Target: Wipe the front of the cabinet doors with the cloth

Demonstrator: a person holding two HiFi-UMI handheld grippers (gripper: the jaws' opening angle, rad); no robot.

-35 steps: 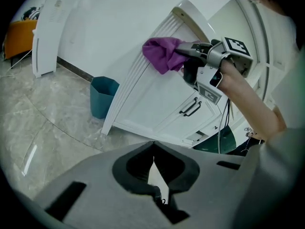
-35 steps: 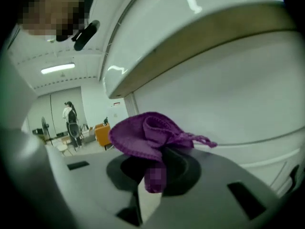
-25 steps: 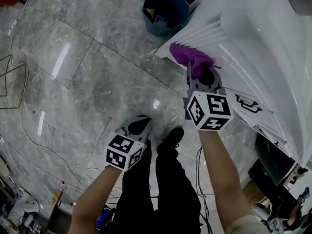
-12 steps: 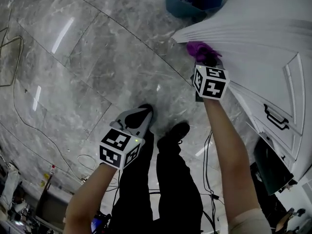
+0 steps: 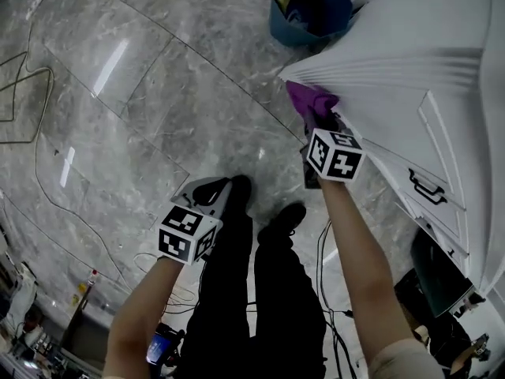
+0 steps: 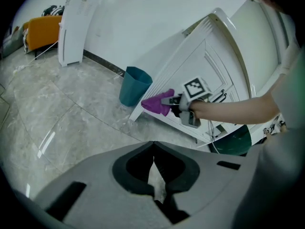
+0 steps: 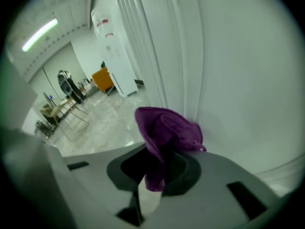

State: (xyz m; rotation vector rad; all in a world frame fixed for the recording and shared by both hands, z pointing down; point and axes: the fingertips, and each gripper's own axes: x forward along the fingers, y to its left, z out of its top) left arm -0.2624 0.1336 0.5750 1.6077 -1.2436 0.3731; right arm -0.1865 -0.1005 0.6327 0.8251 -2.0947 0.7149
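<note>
Purple cloth (image 7: 167, 130) clamped in right hand-held gripper (image 7: 158, 175), against cabinet door (image 7: 238, 80).

grippers (image 5: 219, 194) (image 5: 320, 123): 2 | cloth (image 5: 309, 99): 1 | cabinet (image 5: 410, 61): 1 | bin (image 5: 290, 31): 1 | shoes (image 5: 243, 188) (image 5: 288, 214): 2

Glossy grey marble floor (image 5: 158, 117), teal bin (image 5: 312, 10), white wall (image 6: 143, 18) — orange chair (image 6: 43, 30) beyond
</note>
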